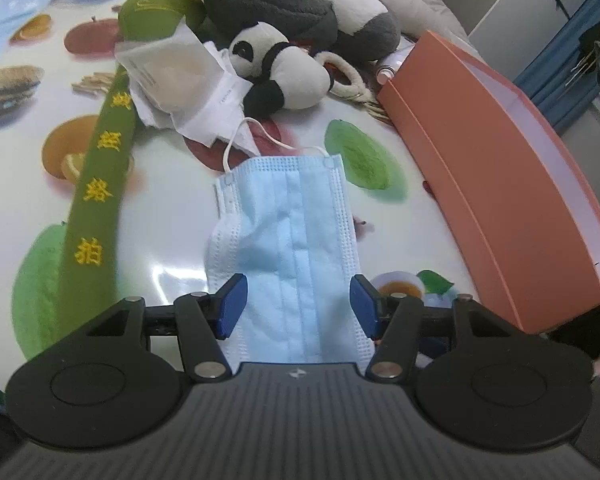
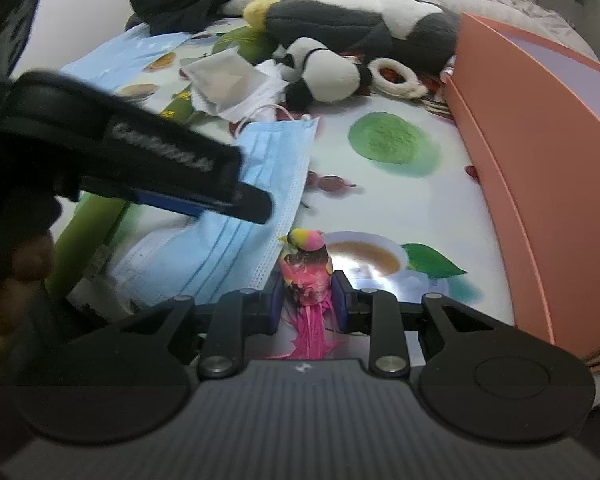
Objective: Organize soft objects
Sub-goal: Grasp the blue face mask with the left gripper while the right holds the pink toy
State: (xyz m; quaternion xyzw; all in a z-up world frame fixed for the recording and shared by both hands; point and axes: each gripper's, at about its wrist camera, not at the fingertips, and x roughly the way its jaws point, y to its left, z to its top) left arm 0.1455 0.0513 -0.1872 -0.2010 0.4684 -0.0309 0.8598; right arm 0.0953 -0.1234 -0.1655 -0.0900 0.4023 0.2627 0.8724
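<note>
A blue face mask (image 1: 288,232) lies flat on the fruit-print table, and my left gripper (image 1: 298,304) is open with one blue pad on each side of its near end. The mask also shows in the right wrist view (image 2: 260,184), with the left gripper (image 2: 256,204) over it. My right gripper (image 2: 306,296) is shut on a small pink and yellow toy bird (image 2: 306,264) with pink tail feathers. A panda plush (image 1: 280,68) lies further back, also seen in the right wrist view (image 2: 324,72). An open orange box (image 1: 496,168) stands at the right.
A long green embroidered strap (image 1: 100,184) runs along the left. White masks and a packet (image 1: 188,84) lie in a heap by the panda. A large grey and white plush (image 1: 300,4) and a fluffy white ring (image 2: 394,76) lie at the back.
</note>
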